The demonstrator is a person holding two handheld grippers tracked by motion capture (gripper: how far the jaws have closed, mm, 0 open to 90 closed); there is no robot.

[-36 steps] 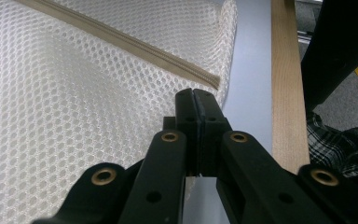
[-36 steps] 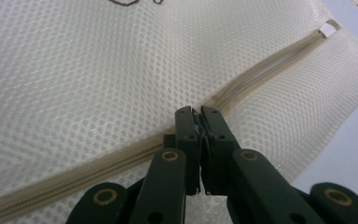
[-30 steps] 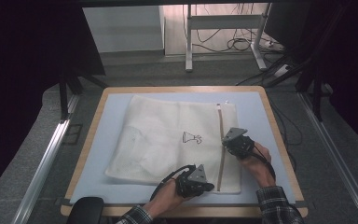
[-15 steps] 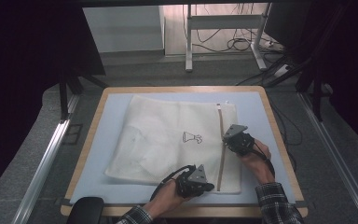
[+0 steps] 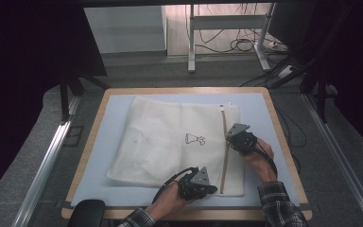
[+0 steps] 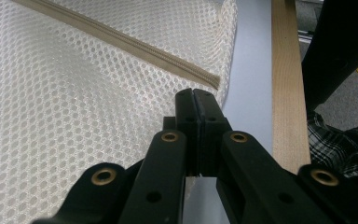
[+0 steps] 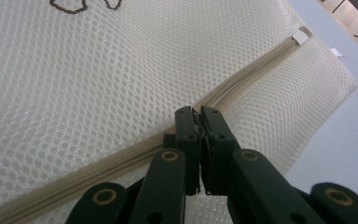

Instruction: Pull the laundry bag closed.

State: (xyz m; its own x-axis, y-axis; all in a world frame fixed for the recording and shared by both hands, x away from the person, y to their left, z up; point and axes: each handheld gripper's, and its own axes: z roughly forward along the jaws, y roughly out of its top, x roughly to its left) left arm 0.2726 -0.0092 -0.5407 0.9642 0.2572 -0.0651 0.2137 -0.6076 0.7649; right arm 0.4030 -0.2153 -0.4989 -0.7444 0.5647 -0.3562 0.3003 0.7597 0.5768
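Two grippers work on a white mesh laundry bag [image 5: 170, 142] lying flat on the pale blue mat [image 5: 113, 118]. Beneath the left gripper [image 6: 196, 95] lies the bag's near edge, its jaws pressed together, the beige zipper [image 6: 121, 42] ending just ahead of the tips. Right at the right gripper's [image 7: 196, 112] tips runs the same zipper, with the jaws closed on something small there; I cannot tell what.

Overhead camera; two close claw-mounted views
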